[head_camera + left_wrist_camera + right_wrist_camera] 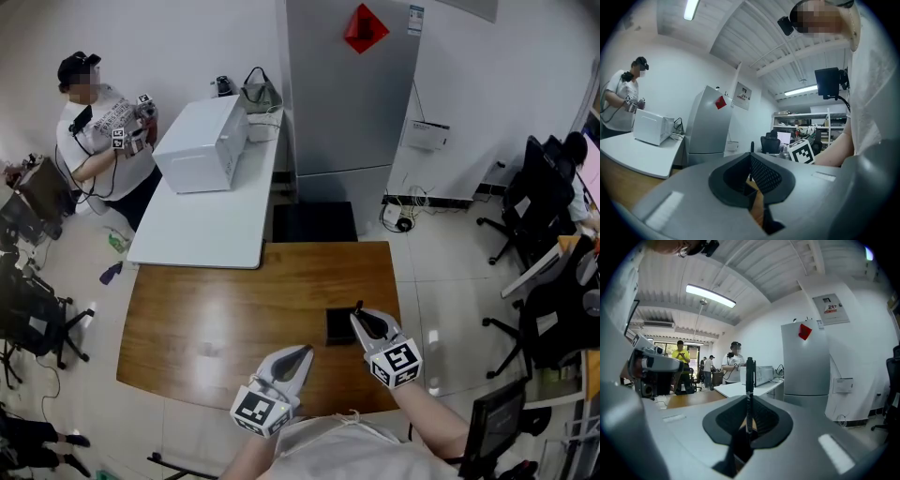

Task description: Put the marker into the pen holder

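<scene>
1. A tall grey refrigerator is seen against the far wall, with a red diamond tag high on its door.
2. A brown wooden counter lies directly below the head camera. Its top is glossy.
3. A white counter is butted against the far left edge of the wooden one.
4. A person is stood at the white counter's far left end, with marker cubes held at chest height.
5. A white microwave is set on the far part of the white counter.
6. The left tongs are held over the near edge of the wooden counter. The pads are pressed together at the tips and nothing is pinched.
7. The right tongs are held further forward, just beside the pen holder, and are clamped on the marker.
8. A black square pen holder is stood on the wooden counter, right of centre.
9. The black marker is pinched upright between the right pads, its upper part well clear of them. It is not in the holder. Whether it is over the opening cannot be told.
</scene>
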Tool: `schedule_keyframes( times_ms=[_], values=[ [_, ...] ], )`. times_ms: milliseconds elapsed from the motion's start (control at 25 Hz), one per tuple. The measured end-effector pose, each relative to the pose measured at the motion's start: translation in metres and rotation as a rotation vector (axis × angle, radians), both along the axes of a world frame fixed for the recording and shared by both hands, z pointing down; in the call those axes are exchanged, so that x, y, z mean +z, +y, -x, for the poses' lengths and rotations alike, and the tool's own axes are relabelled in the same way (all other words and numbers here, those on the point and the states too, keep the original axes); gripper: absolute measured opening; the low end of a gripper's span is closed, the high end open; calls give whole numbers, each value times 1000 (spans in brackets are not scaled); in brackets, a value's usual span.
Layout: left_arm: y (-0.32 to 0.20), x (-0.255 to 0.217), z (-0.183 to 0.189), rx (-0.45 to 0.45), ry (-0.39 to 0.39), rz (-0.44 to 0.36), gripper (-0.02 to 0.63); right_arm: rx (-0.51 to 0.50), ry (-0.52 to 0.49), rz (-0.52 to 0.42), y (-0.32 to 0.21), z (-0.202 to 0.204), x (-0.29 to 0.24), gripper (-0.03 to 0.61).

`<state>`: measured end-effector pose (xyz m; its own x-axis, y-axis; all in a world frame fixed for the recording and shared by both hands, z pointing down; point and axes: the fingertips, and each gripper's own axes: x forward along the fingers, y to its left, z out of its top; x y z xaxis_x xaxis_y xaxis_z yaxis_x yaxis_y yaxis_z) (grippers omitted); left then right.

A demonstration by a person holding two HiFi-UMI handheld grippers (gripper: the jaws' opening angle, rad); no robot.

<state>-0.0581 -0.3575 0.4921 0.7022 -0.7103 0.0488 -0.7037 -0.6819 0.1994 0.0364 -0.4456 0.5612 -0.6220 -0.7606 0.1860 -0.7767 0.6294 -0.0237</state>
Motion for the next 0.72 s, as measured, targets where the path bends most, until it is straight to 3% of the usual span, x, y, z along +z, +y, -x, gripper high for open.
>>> schedule_keyframes(
  times_ms=[600, 720],
  values=[
    [-28, 2, 9, -9, 12, 6, 17, 13, 20, 150, -13, 3, 69, 35],
    [-28, 5, 10, -9, 14, 8, 17, 26, 7, 184, -10, 3, 77, 107]
  ],
)
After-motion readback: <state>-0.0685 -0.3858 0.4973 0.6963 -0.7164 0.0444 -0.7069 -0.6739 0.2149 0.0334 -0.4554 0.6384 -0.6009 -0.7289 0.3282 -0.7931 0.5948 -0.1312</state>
